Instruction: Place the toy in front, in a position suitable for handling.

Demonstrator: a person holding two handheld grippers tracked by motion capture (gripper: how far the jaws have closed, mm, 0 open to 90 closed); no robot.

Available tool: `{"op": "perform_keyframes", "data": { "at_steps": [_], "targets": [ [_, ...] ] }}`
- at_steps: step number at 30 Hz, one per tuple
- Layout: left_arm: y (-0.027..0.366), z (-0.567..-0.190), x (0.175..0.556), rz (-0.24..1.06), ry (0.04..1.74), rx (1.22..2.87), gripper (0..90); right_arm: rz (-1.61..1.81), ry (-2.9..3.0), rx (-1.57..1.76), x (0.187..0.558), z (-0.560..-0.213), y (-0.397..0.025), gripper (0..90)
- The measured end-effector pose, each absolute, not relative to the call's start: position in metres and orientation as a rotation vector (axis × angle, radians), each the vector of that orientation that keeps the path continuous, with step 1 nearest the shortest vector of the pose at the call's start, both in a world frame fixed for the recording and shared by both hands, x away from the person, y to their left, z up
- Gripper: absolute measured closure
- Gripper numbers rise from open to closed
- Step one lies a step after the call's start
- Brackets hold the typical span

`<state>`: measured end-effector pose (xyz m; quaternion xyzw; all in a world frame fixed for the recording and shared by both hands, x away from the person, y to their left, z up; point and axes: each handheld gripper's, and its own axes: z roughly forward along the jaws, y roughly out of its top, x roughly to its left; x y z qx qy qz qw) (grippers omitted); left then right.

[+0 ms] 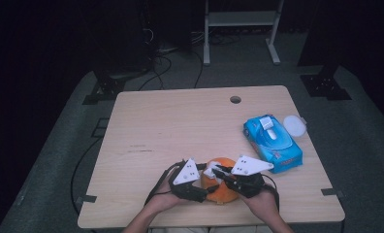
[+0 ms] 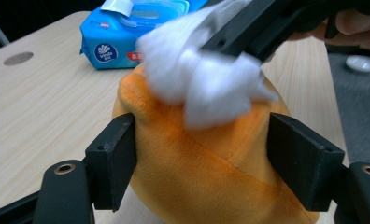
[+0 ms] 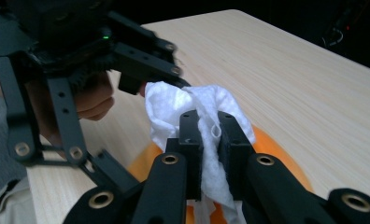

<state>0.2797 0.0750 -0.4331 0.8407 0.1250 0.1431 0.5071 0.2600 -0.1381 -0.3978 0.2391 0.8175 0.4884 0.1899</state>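
Note:
An orange plush ball (image 1: 222,190) sits near the table's front edge. My left gripper (image 1: 203,188) is shut on the orange plush ball (image 2: 206,158), its two black fingers (image 2: 113,161) pressing its sides. My right gripper (image 3: 207,122) is shut on a crumpled white wet wipe (image 3: 174,105). It holds the wipe (image 2: 206,79) against the top of the ball (image 3: 272,154). In the high view the wipe (image 1: 210,170) shows white between the two grippers, with the right gripper (image 1: 221,173) just to its right.
A blue pack of wet wipes (image 1: 272,142) with its flap open lies at the table's right, also seen as a blue pack (image 2: 122,37) behind the ball. A round white lid (image 1: 294,126) rests beside it. The wooden table (image 1: 180,126) has a cable hole (image 1: 235,99) at the back.

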Motion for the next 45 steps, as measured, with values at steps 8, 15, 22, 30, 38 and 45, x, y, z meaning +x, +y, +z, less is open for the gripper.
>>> {"op": "perform_keyframes", "data": {
  "at_steps": [8,15,22,30,38,45],
  "targets": [
    [0.075,-0.434,0.279,0.341,0.301,2.009,25.5,1.341,2.242,0.825,0.278,-0.402,-0.169,81.4],
    [0.073,-0.434,0.276,0.371,0.241,2.024,29.0,1.358,2.259,0.733,0.267,-0.395,-0.152,81.3],
    [0.074,-0.434,0.276,0.339,0.244,2.014,28.9,1.307,2.225,0.866,0.283,-0.405,-0.179,81.4],
    [0.077,-0.434,0.284,0.265,0.371,1.975,26.6,1.340,2.254,0.757,0.271,-0.398,-0.160,81.4],
    [0.070,-0.433,0.272,0.353,0.272,2.006,34.1,1.339,2.231,0.817,0.274,-0.398,-0.166,81.4],
    [0.072,-0.435,0.271,0.364,0.255,2.011,34.7,1.338,2.249,0.765,0.273,-0.396,-0.160,81.4]
  ]
}}
